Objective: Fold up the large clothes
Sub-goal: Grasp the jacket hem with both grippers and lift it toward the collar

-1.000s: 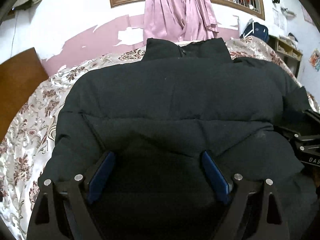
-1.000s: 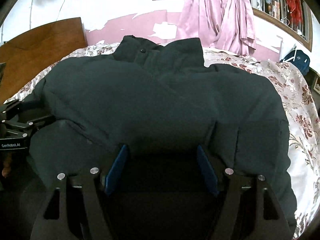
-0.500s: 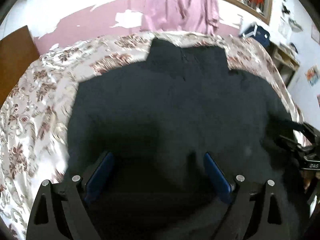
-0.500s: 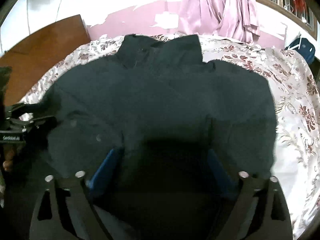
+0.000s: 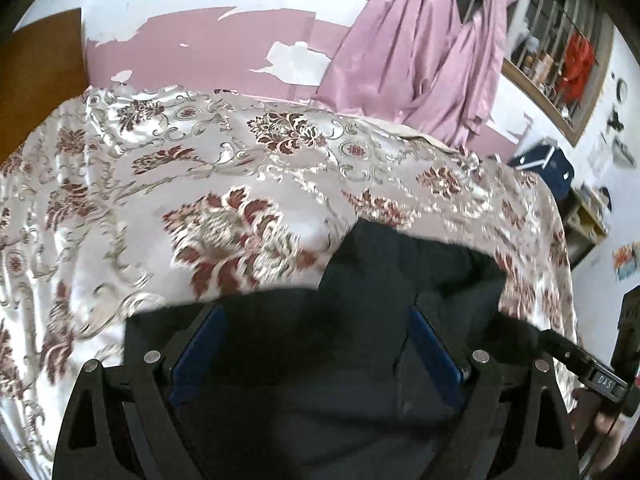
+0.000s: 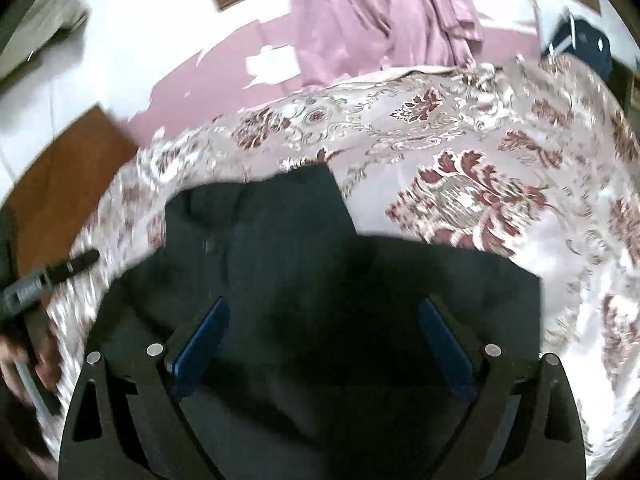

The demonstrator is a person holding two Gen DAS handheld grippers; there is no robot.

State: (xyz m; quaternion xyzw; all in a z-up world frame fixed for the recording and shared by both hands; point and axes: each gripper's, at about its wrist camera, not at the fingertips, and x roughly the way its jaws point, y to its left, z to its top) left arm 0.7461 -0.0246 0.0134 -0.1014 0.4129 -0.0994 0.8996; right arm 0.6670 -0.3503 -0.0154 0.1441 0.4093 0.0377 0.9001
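both tools stand wide open, their blue pads spread well apart, and neither clamps anything. the left tool (image 5: 316, 356) looks down over the black puffer jacket (image 5: 360, 360), and dark fabric fills the gap between its pads, but the pads do not press on it as far as the blurred frame shows. the right tool (image 6: 320, 344) shows the same: jaws spread, black fabric behind them, no pinch visible.

what has changed is the view. a second ago the jacket filled nearly the whole frame in both cameras, lying spread out flat with its collar at twelve o'clock. now each camera shows the floral bedspread (image 5: 160, 184) across the upper half, and the jacket is a shorter, denser block at six o'clock. both hands have lifted and drawn back from the garment, and the right tool's jaws, narrower a second ago, have come wide apart. from the left wrist the other tool shows at four o'clock, from the right wrist at nine o'clock, each held in a hand at the frame's edge.

my reading: a fold has just been laid and let go, so the jacket lies on the bed more compact than it was. the pink curtain (image 5: 420, 48) hangs on the wall at one o'clock. the next grasp likely needs a fresh edge of the bundle, and the puffy filling may spring the fold open.
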